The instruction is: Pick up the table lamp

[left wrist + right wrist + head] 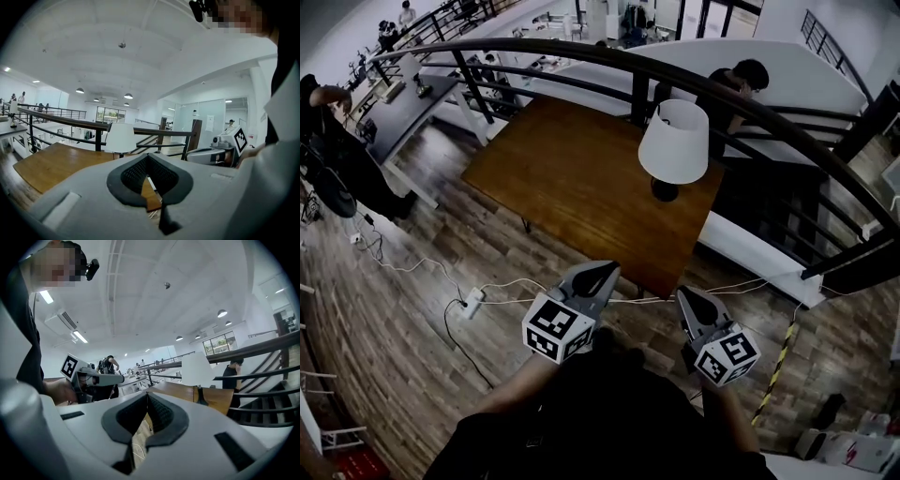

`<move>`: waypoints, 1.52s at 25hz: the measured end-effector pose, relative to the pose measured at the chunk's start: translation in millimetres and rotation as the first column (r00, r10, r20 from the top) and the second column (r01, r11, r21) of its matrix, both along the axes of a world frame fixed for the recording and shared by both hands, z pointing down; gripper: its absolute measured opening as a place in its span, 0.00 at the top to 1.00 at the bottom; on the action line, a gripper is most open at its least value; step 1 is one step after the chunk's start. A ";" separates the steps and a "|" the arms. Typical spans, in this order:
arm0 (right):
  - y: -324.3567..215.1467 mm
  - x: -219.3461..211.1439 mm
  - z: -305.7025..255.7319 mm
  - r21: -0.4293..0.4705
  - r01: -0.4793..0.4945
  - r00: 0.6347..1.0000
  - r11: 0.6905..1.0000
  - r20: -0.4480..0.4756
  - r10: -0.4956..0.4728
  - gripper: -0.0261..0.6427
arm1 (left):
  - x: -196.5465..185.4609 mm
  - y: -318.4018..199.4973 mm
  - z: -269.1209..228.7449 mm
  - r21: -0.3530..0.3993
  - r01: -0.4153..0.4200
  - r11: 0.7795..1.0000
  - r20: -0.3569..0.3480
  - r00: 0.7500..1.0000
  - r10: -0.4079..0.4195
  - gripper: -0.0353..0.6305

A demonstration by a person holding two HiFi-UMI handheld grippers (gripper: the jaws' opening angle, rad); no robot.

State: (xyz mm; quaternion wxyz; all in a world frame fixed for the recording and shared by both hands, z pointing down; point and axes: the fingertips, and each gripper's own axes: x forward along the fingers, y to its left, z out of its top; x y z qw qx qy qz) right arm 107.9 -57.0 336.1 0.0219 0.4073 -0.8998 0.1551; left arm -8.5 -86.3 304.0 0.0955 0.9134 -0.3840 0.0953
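The table lamp (673,141) has a white shade and a black base and stands upright near the right far edge of the brown wooden table (572,187). Both grippers hover short of the table's near corner, well apart from the lamp. My left gripper (609,267) has its jaws together with nothing in them, and so does my right gripper (682,292). In the left gripper view the lamp's shade (121,137) shows beyond the shut tips (147,157). The right gripper view has the lamp (197,369) to the right of its shut tips (146,395).
A curved black railing (750,108) runs behind the table, and a person (736,84) stands beyond it. A white power strip (472,302) with cables lies on the wood floor at left. A yellow-black pole (778,366) leans at right. Other people (337,141) stand far left.
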 end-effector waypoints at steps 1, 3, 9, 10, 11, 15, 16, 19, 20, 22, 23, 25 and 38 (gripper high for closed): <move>-5.6 -1.8 -1.1 -0.002 -0.005 1.000 1.000 -0.001 0.005 0.94 | -1.0 -5.8 -1.9 0.007 -0.006 1.000 -0.002 1.000 0.006 0.94; -17.8 -7.2 -3.2 0.001 -0.011 1.000 1.000 -0.011 0.011 0.94 | -3.7 -16.8 -6.3 0.027 -0.022 0.999 0.001 1.000 0.022 0.94; -54.1 -39.2 -3.3 0.009 -0.038 0.999 0.999 -0.025 0.038 0.94 | -31.1 -51.2 -1.8 0.040 -0.052 0.998 0.013 0.999 0.052 0.94; -59.4 -44.1 -2.3 0.007 -0.038 0.999 0.999 -0.032 0.039 0.94 | -35.7 -57.3 -0.8 0.041 -0.053 0.998 0.010 0.999 0.053 0.94; -63.8 -48.3 -0.6 0.001 -0.037 0.998 0.999 -0.041 0.037 0.94 | -40.1 -62.7 0.4 0.041 -0.053 0.998 0.006 0.999 0.053 0.94; -83.9 -52.9 4.6 -0.014 -0.038 0.998 0.999 -0.060 0.037 0.94 | -48.7 -84.9 6.7 0.036 -0.051 0.998 0.007 0.999 0.051 0.94; -90.3 -51.0 5.4 -0.015 -0.042 0.997 0.999 -0.061 0.041 0.94 | -47.8 -90.9 7.7 0.032 -0.052 0.998 0.006 0.999 0.052 0.94; -108.7 -42.8 13.4 -0.019 -0.052 0.997 0.998 -0.066 0.050 0.94 | -41.6 -105.4 11.2 0.031 -0.063 0.998 0.002 0.998 0.063 0.94; -115.9 -40.5 18.1 -0.019 -0.050 0.996 0.999 -0.072 0.049 0.94 | -39.5 -110.8 14.1 0.031 -0.066 0.997 0.003 0.998 0.066 0.94; -133.7 -37.9 28.5 -0.018 -0.037 0.995 0.999 -0.092 0.036 0.94 | -35.5 -124.4 21.1 0.032 -0.072 0.997 0.009 0.997 0.072 0.94; -142.3 -37.0 33.3 -0.019 -0.030 0.995 0.999 -0.100 0.028 0.94 | -33.4 -131.4 24.0 0.032 -0.074 0.997 0.015 0.997 0.073 0.94; -156.8 -34.0 40.8 -0.020 -0.022 0.994 1.000 -0.106 0.020 0.94 | -28.8 -144.5 28.8 0.033 -0.073 0.997 0.023 0.997 0.072 0.94; -223.6 -34.9 89.3 -0.107 0.023 0.992 0.994 -0.119 -0.036 0.94 | -3.2 -206.7 93.8 -0.060 -0.061 0.996 0.063 0.996 0.064 0.94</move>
